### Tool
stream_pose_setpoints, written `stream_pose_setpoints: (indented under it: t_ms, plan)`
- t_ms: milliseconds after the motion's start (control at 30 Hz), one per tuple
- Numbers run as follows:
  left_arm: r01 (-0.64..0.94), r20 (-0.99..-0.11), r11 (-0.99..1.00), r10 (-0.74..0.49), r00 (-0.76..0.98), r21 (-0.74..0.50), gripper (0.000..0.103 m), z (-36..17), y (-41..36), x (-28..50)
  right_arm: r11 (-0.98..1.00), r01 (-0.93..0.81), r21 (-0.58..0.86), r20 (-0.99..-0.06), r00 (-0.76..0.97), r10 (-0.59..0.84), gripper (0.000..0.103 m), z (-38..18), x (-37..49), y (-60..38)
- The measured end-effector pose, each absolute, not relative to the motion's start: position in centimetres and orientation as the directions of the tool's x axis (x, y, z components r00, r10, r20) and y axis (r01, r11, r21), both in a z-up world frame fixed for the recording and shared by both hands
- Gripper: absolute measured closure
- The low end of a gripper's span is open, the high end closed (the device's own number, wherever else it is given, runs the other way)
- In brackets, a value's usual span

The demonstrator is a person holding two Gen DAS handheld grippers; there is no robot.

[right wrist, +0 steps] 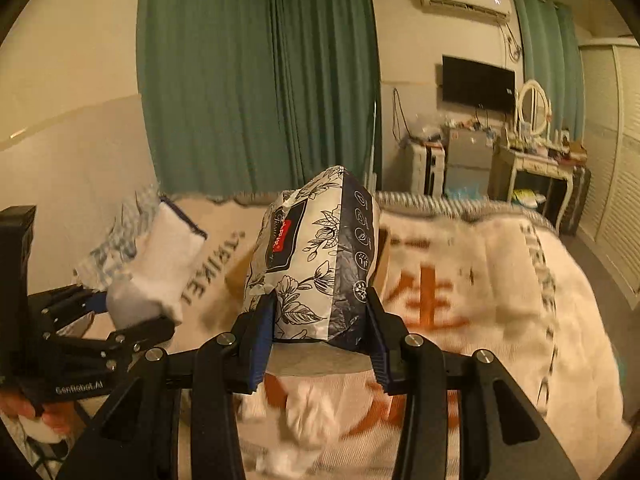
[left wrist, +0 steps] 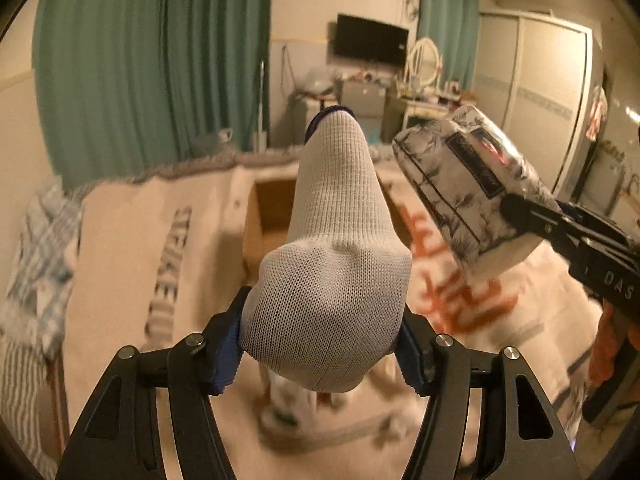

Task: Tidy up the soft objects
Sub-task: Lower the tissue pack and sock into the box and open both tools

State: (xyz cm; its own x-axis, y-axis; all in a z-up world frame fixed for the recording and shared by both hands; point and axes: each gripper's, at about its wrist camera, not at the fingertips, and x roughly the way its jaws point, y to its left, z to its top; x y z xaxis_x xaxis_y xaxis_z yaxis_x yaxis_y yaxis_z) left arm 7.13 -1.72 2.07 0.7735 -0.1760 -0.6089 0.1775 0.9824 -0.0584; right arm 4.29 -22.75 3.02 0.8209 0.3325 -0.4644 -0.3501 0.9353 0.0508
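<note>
My left gripper (left wrist: 322, 354) is shut on a white sock (left wrist: 332, 256) with a dark blue cuff, held up above the bed. The sock also shows in the right wrist view (right wrist: 154, 276), where the left gripper (right wrist: 132, 312) is at the left. My right gripper (right wrist: 320, 340) is shut on a soft tissue pack (right wrist: 312, 256) printed with black flowers, held above the bed. In the left wrist view the pack (left wrist: 468, 188) and right gripper (left wrist: 516, 216) are to the right of the sock. An open cardboard box (left wrist: 272, 216) lies on the bed behind the sock.
A white blanket (right wrist: 480, 312) with orange and grey lettering covers the bed. A plaid cloth (left wrist: 36, 260) lies at the bed's left. White soft items (right wrist: 308, 420) lie on the blanket below the grippers. Green curtains, a wardrobe (left wrist: 536, 92) and a cluttered dresser (right wrist: 536, 164) stand beyond.
</note>
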Motion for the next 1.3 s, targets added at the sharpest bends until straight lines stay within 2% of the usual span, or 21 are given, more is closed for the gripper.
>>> stream_pose_setpoints:
  t_ms: [133, 300, 533, 700, 867, 900, 967, 1167, 1300]
  plan:
    - [0.177, -0.591, 0.983, -0.17, 0.788, -0.047, 0.04, 3.6, -1.7, 11.5, 0.934, -0.355, 0.032, -0.431, 0.838, 0.334, 0.062, 5.4, 8.8, -22.2]
    - [0.169, -0.611, 0.983, -0.18, 0.771, -0.075, 0.04, 2.9, -1.7, 18.2, 0.929, -0.366, 0.053, -0.455, 0.819, 0.348, 0.062, 5.2, 15.3, -21.1]
    - [0.156, -0.693, 0.987, -0.133, 0.709, -0.03, 0.04, -2.6, -2.2, 25.5, 0.924, -0.375, 0.077, -0.601, 0.722, 0.343, 0.062, -1.4, 24.3, -18.7]
    - [0.131, -0.748, 0.991, -0.099, 0.656, -0.016, 0.04, -6.0, -2.2, 28.2, 0.926, -0.367, 0.089, -0.659, 0.676, 0.331, 0.062, -5.5, 27.2, -18.9]
    - [0.118, -0.737, 0.992, -0.046, 0.675, 0.046, 0.037, -6.4, -2.7, 28.4, 0.926, -0.358, 0.118, -0.69, 0.642, 0.336, 0.053, -6.9, 28.5, -19.3]
    - [0.116, -0.735, 0.992, -0.039, 0.677, 0.054, 0.033, -6.3, -2.8, 28.3, 0.926, -0.357, 0.122, -0.687, 0.642, 0.339, 0.05, -6.9, 28.4, -19.3]
    - [0.124, -0.723, 0.99, -0.039, 0.69, 0.064, 0.03, -5.6, -2.9, 28.0, 0.932, -0.342, 0.123, -0.664, 0.669, 0.333, 0.039, -6.0, 27.8, -19.7]
    - [0.114, -0.659, 0.988, -0.017, 0.752, 0.104, 0.029, -0.8, -2.4, 25.5, 0.937, -0.323, 0.133, -0.59, 0.734, 0.337, 0.038, -0.2, 24.8, -21.5]
    - [0.1, -0.582, 0.989, -0.017, 0.813, 0.112, 0.029, 4.9, -2.5, 20.8, 0.943, -0.319, 0.09, -0.535, 0.784, 0.316, 0.038, 5.2, 20.4, -21.9]
